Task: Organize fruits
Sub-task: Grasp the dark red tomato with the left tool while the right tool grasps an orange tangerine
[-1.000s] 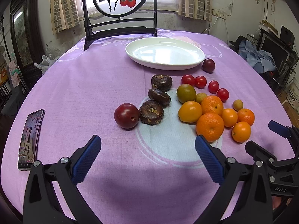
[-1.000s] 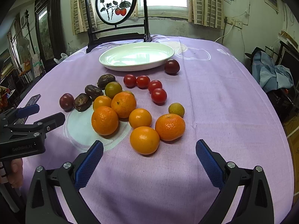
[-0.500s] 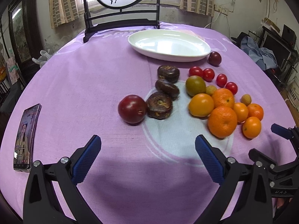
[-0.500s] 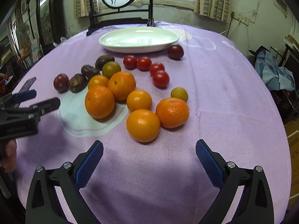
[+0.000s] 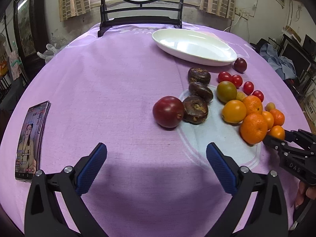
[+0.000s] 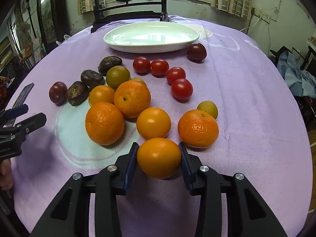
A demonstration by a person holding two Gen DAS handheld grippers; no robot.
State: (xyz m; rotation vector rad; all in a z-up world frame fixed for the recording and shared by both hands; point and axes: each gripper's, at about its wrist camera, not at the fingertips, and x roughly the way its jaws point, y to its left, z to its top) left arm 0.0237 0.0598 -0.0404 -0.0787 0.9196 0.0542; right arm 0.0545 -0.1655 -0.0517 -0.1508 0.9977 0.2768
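Right gripper (image 6: 159, 158), jaws just closed on the nearest orange (image 6: 159, 158) on the tablecloth (image 6: 246, 98), left gripper (image 5: 156, 164) spread empty; the round fruit may slip when lifted toward the plate (image 6: 150, 45).

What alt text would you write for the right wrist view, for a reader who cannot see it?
The right tool grips a smooth orange fruit between its blue pads, having just closed on it, on a purple tablecloth. Beyond lie more oranges, four cherry tomatoes, dark fruits and an empty white oval plate; the left tool shows at the left edge.
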